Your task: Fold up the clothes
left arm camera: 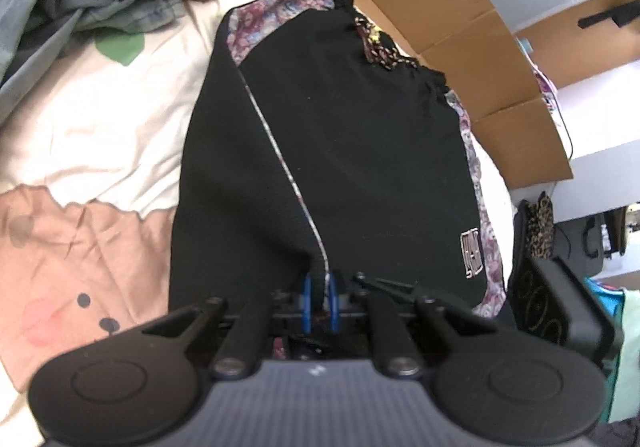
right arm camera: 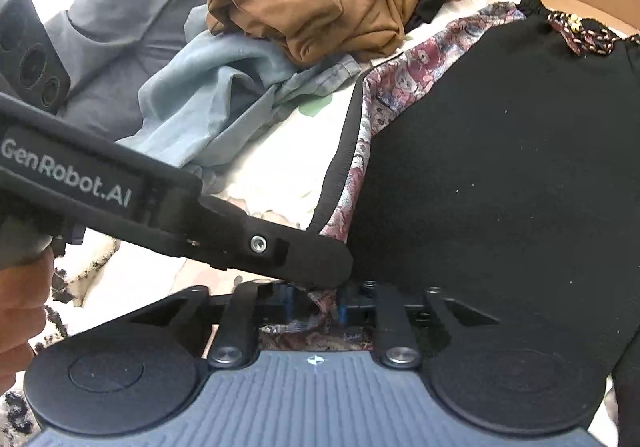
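Observation:
A black garment (left arm camera: 360, 127) with floral side panels and a drawstring waist lies spread on the bed sheet (left arm camera: 100, 127), waist at the far end. My left gripper (left arm camera: 320, 301) is shut on its near hem, where a thin floral seam runs down to the blue pads. In the right wrist view the same black garment (right arm camera: 500, 167) fills the right side. My right gripper (right arm camera: 320, 307) is shut on the floral trim at the near edge. The left tool's black housing (right arm camera: 160, 199) crosses from the left, its tip right beside the right gripper's fingers.
A brown garment (right arm camera: 320, 7) and pale blue clothes (right arm camera: 208, 95) are heaped at the far side of the bed. A cardboard box (left arm camera: 460, 47) stands along the right edge. A hand (right arm camera: 20, 307) shows at the left. The right tool's camera block (left arm camera: 560, 307) is near right.

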Demonstrator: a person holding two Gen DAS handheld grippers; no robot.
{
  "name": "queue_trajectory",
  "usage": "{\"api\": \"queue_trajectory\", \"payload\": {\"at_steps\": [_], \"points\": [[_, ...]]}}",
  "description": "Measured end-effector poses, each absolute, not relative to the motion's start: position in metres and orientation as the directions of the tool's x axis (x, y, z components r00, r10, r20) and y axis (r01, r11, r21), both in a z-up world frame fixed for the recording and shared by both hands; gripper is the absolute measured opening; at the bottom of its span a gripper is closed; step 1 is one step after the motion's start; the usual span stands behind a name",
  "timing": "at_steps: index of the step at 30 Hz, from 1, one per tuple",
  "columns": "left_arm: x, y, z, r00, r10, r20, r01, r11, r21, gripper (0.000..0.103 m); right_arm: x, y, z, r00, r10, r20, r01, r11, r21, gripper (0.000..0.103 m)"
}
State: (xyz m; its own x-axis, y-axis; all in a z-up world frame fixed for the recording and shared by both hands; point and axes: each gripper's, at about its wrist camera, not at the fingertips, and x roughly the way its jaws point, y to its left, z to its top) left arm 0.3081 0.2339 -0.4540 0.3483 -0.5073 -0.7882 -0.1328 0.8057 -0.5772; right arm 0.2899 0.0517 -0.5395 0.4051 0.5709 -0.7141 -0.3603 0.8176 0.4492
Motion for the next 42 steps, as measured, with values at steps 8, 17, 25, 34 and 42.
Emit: {"api": "queue_trajectory", "payload": {"at_steps": [8, 17, 25, 34, 42], "points": [[0.307, 0.233, -0.438, 0.389, -0.469, -0.793, -0.106, 0.832, -0.544, 0.022, 0.289, 0.027, -0.536, 0.431, 0.522, -0.736, -0.285, 0.853, 0.438, 0.001], [0.299, 0.225, -0.453, 0.358, -0.365, -0.859, -0.18, 0.876, -0.447, 0.024, 0.286, -0.017, -0.522, 0.42, 0.483, -0.768, -0.277, 0.874, 0.399, 0.001], [0.3, 0.196, -0.469, 0.285, -0.362, -0.888, -0.119, 0.905, -0.408, 0.024, 0.281, -0.073, -0.505, 0.373, 0.425, -0.824, -0.249, 0.902, 0.352, 0.001], [0.304, 0.172, -0.479, 0.249, -0.354, -0.901, -0.068, 0.922, -0.381, 0.027, 0.271, -0.136, -0.483, 0.344, 0.367, -0.864, -0.221, 0.926, 0.305, 0.001], [0.31, 0.155, -0.49, 0.216, -0.364, -0.906, -0.051, 0.922, -0.383, 0.029, 0.261, -0.206, -0.462, 0.348, 0.282, -0.894, -0.153, 0.958, 0.243, 0.001]]}}
